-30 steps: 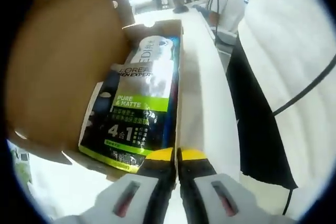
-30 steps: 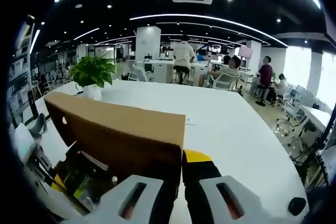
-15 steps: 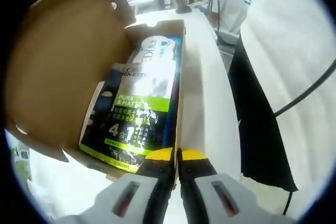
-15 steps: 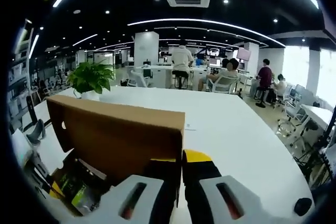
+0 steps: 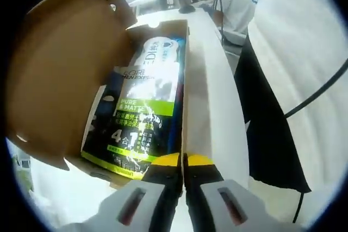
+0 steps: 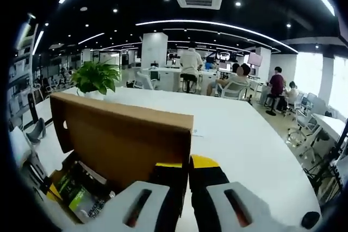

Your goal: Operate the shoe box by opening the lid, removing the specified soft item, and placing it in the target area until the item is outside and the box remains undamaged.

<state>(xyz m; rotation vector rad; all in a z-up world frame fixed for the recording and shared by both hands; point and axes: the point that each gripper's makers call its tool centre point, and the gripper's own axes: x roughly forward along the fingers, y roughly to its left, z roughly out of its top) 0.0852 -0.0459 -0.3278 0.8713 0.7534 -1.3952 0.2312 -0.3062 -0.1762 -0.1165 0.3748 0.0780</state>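
black-green pouch just beyond left gripper

Brown cardboard shoe box with plain kraft lid, on a white table. Soft pouch inside: black ground, white upper panel, lime-green band and lower edge, white lettering. Gripper jaw tips yellow over black, bodies pale grey with dark red slots; potted plant green.

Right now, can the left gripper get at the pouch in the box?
Probably not yet. The left gripper is shut on the box wall, so it would have to let go first. Otherwise the way looks free: the lid is up and the pouch lies uncovered just beside the jaws.
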